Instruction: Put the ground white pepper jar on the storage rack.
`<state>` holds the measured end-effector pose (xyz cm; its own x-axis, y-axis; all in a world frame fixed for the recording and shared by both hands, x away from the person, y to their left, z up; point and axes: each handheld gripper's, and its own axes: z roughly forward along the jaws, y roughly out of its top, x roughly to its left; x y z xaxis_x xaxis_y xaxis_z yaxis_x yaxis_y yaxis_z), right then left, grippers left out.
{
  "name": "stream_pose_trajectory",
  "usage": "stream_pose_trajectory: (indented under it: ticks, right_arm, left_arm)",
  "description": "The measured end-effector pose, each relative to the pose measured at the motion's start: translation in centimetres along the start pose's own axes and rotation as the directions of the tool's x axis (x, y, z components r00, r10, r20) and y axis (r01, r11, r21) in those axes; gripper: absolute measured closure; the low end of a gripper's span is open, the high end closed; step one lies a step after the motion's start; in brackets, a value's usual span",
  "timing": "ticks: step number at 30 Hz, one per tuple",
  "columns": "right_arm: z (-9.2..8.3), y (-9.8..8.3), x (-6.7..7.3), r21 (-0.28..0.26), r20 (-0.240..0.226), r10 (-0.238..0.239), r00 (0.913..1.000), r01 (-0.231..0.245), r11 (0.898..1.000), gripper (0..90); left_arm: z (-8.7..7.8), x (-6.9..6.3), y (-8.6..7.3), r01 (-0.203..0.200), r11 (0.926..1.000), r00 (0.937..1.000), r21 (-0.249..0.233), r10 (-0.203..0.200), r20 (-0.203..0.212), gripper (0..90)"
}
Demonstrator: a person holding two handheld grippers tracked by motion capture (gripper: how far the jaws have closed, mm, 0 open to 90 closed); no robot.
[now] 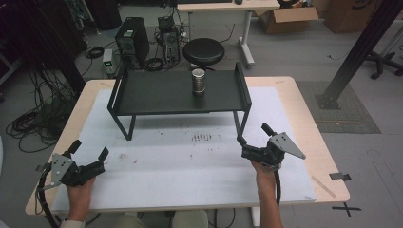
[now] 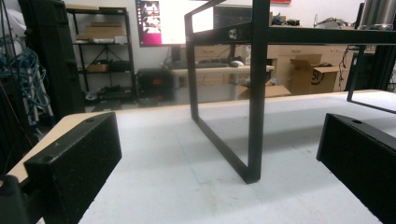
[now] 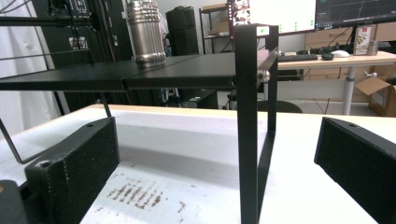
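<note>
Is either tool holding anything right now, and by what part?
Nothing is held: the left tool and right tool are both open; the ribbed steel canister stands untouched on the black shelf.

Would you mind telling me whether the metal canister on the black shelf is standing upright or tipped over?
Upright: the metal canister stands on its base on the black shelf, sides vertical.

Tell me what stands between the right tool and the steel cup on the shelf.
The black metal shelf's near right leg rises just ahead of the right tool; the ribbed steel cup stands beyond it on the raised deck. Above the deck edge, nothing visible blocks the cup.
</note>
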<state>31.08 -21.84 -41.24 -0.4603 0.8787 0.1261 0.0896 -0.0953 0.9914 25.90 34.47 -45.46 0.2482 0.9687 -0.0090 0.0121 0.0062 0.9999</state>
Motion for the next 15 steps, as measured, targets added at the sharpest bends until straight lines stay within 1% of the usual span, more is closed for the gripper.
stream_pose_trajectory:
  ticks: [15]
  right_arm:
    - [-0.4,-2.4,-0.1,0.014,0.037,0.0,0.9993,0.0,1.0,0.0]
  left_arm:
    - [0.0,0.0,0.0,-0.002,1.0,1.0,0.001,0.002,0.0,0.2]
